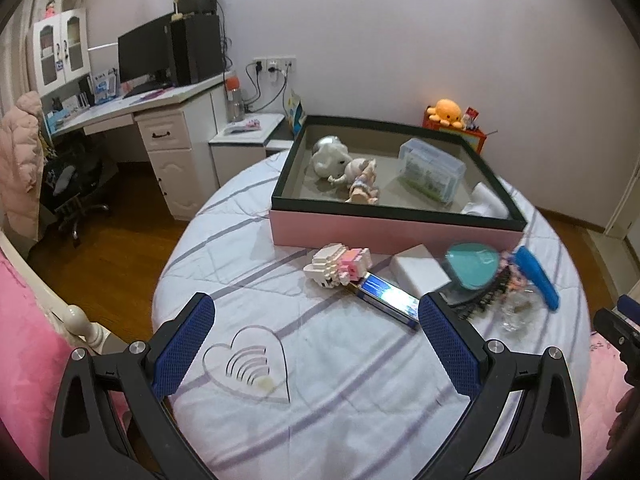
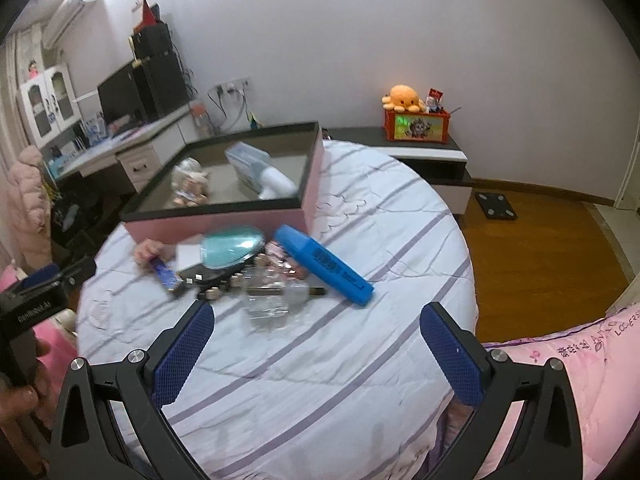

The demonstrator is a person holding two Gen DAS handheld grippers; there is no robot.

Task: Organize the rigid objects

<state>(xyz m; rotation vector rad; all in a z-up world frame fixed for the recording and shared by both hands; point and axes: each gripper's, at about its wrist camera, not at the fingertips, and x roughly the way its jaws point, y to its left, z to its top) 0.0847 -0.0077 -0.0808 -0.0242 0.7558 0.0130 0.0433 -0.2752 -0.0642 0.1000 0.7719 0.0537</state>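
White cloth with thin lilac stripes covers the round counter (image 1: 360, 380). Far side: a shallow pink box with a dark rim (image 1: 396, 232), open on top. Inside it, a white figurine (image 1: 329, 155) touching a small pale doll (image 1: 362, 178), a clear lidded plastic container (image 1: 432, 170), and a white object (image 1: 486, 200) in the near right corner.

Loose clutter lies just in front of the box, all on the cloth. From the left: a pink-and-white block-built toy (image 1: 338, 266), a shiny blue rectangular packet (image 1: 390, 298) touching it, a white rectangular block (image 1: 420, 270), a teal oval mirror (image 1: 472, 266) overlapping a dark-bristled hairbrush (image 1: 486, 300), a clear glass bottle (image 2: 276, 298) lying down, and a fat blue marker (image 2: 324, 264) angled toward the right edge. A clear heart-shaped acrylic piece (image 1: 248, 366) lies apart, near the left hand-held gripper.

Left hand-held gripper (image 1: 316, 346): blue pads (image 1: 182, 350) spread wide, holding nothing, above the cloth near the heart piece. Right hand-held gripper (image 2: 316, 354): pads (image 2: 454, 356) likewise spread wide, empty, over bare cloth short of the bottle and marker.

Pink bedding (image 2: 580, 360) shows at the counter's near edges.
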